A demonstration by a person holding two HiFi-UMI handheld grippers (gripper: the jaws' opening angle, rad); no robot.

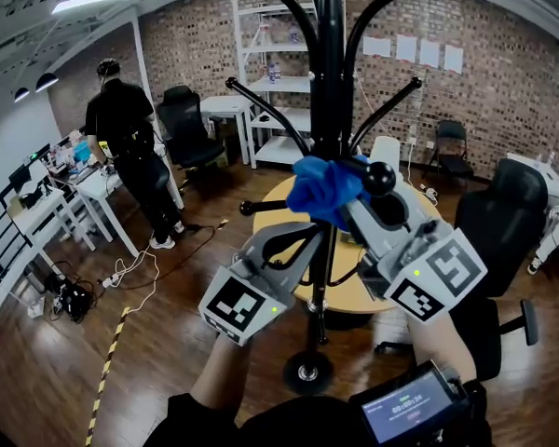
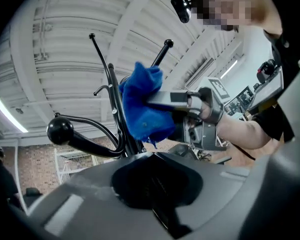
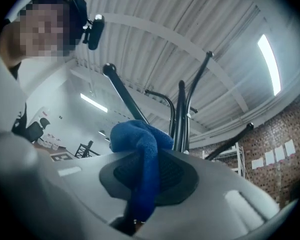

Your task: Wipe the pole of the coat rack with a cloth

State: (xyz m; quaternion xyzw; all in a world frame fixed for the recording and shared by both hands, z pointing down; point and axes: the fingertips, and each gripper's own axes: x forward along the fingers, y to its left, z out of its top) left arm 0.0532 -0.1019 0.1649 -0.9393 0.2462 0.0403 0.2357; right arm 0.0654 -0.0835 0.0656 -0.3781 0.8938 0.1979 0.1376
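The black coat rack pole [image 1: 328,82] rises in the middle of the head view, with curved hooks branching off near its top. A blue cloth [image 1: 321,186] is bunched against the pole just below the hooks. My right gripper [image 1: 349,194] is shut on the cloth and holds it to the pole from the right. In the right gripper view the cloth [image 3: 140,144] hangs out of the jaws, with the pole [image 3: 181,119] just behind it. My left gripper [image 1: 315,240] reaches the pole lower down from the left, and its jaws look closed on it. The left gripper view looks up the pole [image 2: 121,116] at the cloth [image 2: 142,106].
The rack's round base [image 1: 307,372] stands on the wood floor in front of a round wooden table [image 1: 354,259]. A black office chair [image 1: 503,222] is close on the right. A person [image 1: 130,147] stands by desks at the left. White shelves [image 1: 270,73] line the brick wall.
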